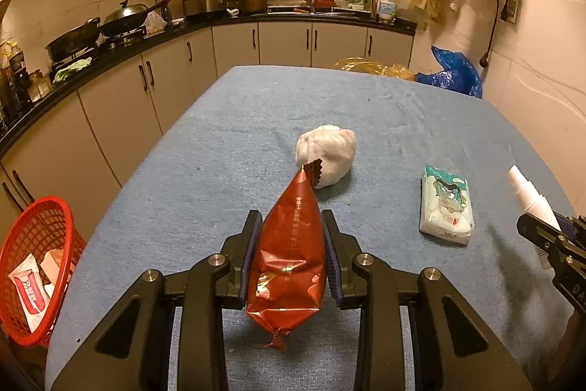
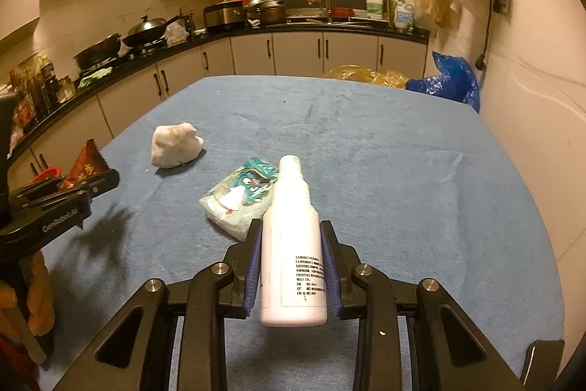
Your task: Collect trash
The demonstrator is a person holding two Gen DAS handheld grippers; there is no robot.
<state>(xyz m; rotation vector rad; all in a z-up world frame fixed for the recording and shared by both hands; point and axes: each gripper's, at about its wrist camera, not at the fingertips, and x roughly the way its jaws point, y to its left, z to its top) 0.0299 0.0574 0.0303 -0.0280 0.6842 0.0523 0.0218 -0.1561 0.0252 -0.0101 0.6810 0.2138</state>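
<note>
A red basket (image 1: 34, 266) stood off the table's (image 1: 227, 120) left edge. The left gripper (image 1: 291, 226) clamped a red snack wrapper (image 1: 289, 262) above the near edge. A crumpled white wad (image 1: 327, 152) lay mid-table, a tissue pack (image 1: 445, 207) rightward. The right gripper (image 2: 291, 233) gripped a white spray bottle (image 2: 293, 244).

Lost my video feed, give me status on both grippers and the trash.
Left gripper shut on red snack bag. Right gripper shut on white spray bottle. Crumpled tissue, tissue pack on table. Red basket left, path open.
</note>
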